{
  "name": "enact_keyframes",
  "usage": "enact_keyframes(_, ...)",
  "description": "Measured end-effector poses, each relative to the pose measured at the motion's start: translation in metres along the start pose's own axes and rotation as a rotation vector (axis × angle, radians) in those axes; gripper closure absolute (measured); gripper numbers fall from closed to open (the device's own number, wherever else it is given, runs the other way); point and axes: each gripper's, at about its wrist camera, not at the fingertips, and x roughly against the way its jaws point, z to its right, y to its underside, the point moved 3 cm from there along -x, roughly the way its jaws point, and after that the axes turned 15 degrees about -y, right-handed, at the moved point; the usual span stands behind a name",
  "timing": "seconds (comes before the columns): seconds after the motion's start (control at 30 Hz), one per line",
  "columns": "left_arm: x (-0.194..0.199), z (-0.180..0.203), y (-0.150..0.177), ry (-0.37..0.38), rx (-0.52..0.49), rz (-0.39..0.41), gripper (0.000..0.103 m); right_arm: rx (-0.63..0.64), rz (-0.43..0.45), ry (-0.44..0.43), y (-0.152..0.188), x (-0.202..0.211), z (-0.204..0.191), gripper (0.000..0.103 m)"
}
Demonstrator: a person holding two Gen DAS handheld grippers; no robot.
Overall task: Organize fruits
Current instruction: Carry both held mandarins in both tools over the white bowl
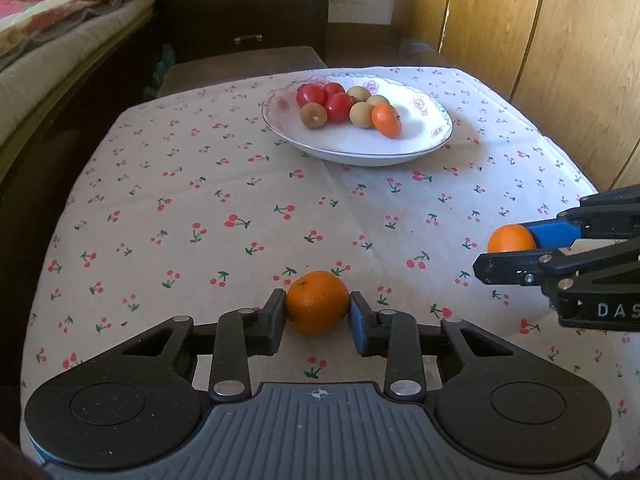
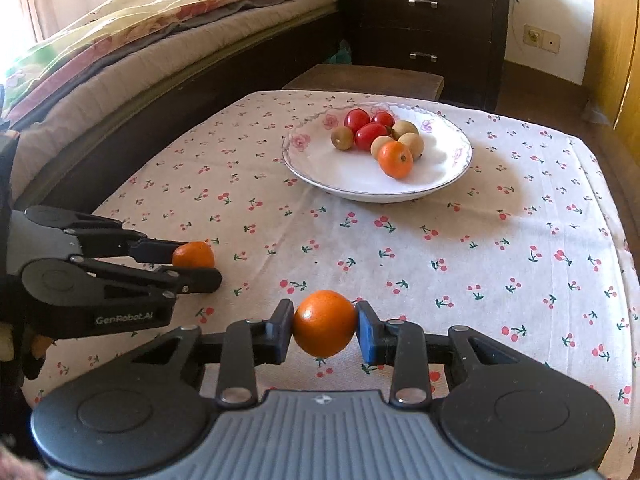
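Observation:
My left gripper (image 1: 318,309) is shut on an orange mandarin (image 1: 318,300), both pads pressing its sides low over the cherry-print tablecloth; the right wrist view shows this gripper (image 2: 196,266) and its fruit (image 2: 194,254) at the left. My right gripper (image 2: 324,325) is shut on a second mandarin (image 2: 324,320), and the left wrist view shows that gripper (image 1: 506,252) and its fruit (image 1: 510,238) at the right edge. A white flowered plate (image 1: 360,156) (image 2: 360,192) at the far side of the table holds red tomatoes (image 1: 338,106), brown longans (image 1: 362,114) and one mandarin (image 1: 386,120).
The tablecloth (image 1: 200,200) covers a small table. A bed with a patterned quilt (image 2: 140,40) runs along the left. A dark drawer chest (image 2: 424,28) and a low stool (image 2: 364,80) stand behind the table, and wooden panels (image 1: 540,40) are on the right.

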Motion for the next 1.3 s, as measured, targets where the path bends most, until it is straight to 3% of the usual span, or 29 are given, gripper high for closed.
enact_keyframes(0.17,0.003,-0.003,-0.009,0.061,0.066,-0.019,0.063,0.012,0.023,-0.001,-0.008,0.006,-0.004,0.069)
enact_keyframes(0.83,0.019,0.008,-0.088,0.08,0.16,0.115,0.062,0.016,0.155,0.067,-0.075,0.024,0.015,0.068)
enact_keyframes(1.0,0.002,0.008,-0.11,0.061,0.187,0.109,0.062,-0.014,0.166,0.076,-0.091,0.015,0.031,0.068)
enact_keyframes(1.3,-0.026,0.013,-0.12,0.038,0.204,0.059,0.062,-0.082,0.148,0.073,-0.101,-0.003,0.057,0.068)
